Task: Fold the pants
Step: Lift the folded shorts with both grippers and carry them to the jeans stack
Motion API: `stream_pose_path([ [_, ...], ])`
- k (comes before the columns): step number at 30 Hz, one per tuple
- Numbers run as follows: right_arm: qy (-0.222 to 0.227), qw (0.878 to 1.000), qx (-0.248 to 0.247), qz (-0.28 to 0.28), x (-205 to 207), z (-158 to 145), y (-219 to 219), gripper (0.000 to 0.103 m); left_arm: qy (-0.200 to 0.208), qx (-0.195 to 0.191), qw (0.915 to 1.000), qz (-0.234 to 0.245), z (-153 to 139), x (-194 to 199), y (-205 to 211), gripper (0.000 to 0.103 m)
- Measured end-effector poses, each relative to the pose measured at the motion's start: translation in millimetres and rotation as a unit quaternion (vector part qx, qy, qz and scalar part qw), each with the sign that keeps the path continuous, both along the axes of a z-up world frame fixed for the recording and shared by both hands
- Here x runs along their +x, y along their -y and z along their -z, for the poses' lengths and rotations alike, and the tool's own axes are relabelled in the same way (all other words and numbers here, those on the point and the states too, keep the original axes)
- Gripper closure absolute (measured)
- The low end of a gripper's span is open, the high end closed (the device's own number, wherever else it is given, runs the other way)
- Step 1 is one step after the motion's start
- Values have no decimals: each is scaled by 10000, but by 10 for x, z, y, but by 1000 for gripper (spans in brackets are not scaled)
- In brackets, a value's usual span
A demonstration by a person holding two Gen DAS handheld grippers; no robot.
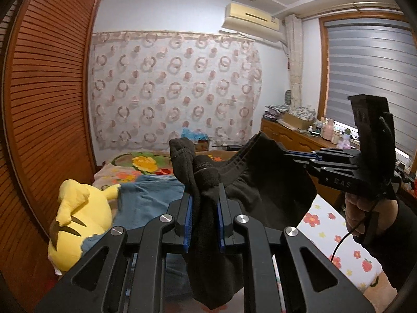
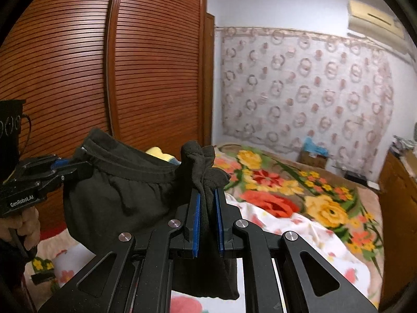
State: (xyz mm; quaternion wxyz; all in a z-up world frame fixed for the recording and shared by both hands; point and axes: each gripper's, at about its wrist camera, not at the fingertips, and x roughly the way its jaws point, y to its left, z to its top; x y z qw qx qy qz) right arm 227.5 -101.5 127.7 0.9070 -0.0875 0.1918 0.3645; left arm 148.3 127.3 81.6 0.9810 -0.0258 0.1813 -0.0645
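Black pants (image 1: 260, 177) hang in the air above the bed, stretched by the waistband between both grippers. In the left wrist view my left gripper (image 1: 205, 195) is shut on a bunched corner of the waistband, with the fabric squeezed between its blue pads. My right gripper (image 1: 284, 154), held by a hand, pinches the far end of the waistband at the right. The right wrist view shows the right gripper (image 2: 207, 195) shut on bunched black fabric. There the pants (image 2: 117, 193) sag toward the left gripper (image 2: 78, 165), which clamps the other end.
A bed with a floral blanket (image 2: 299, 195) and a white flowered sheet (image 1: 325, 224) lies below. A yellow plush toy (image 1: 78, 216) and a blue cloth (image 1: 151, 198) rest near a louvred wooden wardrobe (image 2: 104, 65). A cluttered wooden dresser (image 1: 294, 135) stands under the window.
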Motion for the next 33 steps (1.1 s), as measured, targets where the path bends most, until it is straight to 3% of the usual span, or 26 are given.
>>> stream_pose_path([
  [17,189,9961,-487,-716,1013,328,-607,93,-133,-200,9938,-1084,488,178,-529,86],
  [21,229,9946,-463,-895,1149,342,-680,93,-51,-178,9901,-1389,602,118,-550,86],
  [25,266,9930,-503,-1039,1244,344,-783,93,-106,-330,9883,-1488,656,119,-596,86],
  [33,241,9889,-718,-1277,1376,426,-1018,93,-168,-279,9847,-1711,699,115,-639,86],
])
